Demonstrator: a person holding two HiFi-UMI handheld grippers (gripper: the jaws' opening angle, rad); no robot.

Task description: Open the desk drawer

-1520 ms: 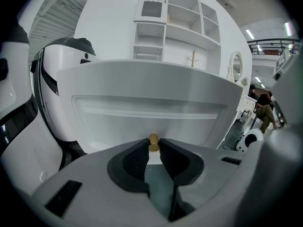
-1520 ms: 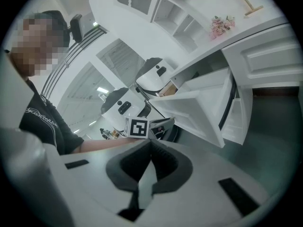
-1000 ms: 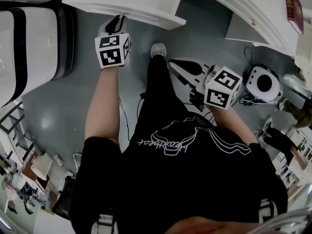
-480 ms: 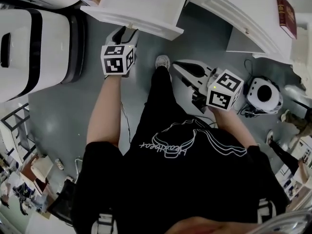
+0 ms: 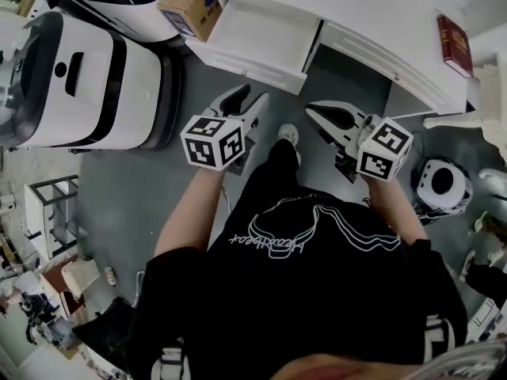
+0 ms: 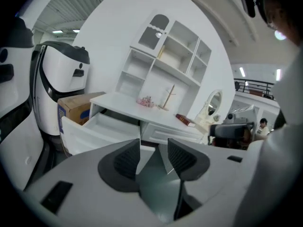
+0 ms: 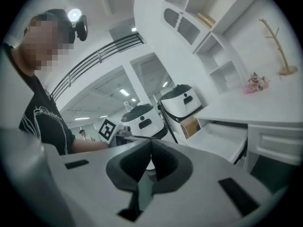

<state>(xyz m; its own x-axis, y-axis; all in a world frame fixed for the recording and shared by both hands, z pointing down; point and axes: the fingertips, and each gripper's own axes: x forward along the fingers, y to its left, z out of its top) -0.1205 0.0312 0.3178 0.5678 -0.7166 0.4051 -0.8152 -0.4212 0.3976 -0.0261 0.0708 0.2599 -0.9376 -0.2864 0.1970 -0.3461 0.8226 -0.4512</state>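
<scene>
White desk drawer point(image 5: 245, 60) stands pulled out, bare inside; facing it, left gripper point(image 5: 253, 96) has just spread its jaws, nothing between, while right gripper point(image 5: 310, 109) has its jaws pressed together.

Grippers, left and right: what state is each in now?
Left gripper: open, jaws just opened, nothing between them.
Right gripper: jaws closed, holding nothing.

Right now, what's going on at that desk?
A person holds a gripper in each hand before the white desk. Its drawer already stands pulled out. The left gripper has just opened its jaws, nothing between them; the right gripper has its jaws together. Neither touches the drawer.
</scene>
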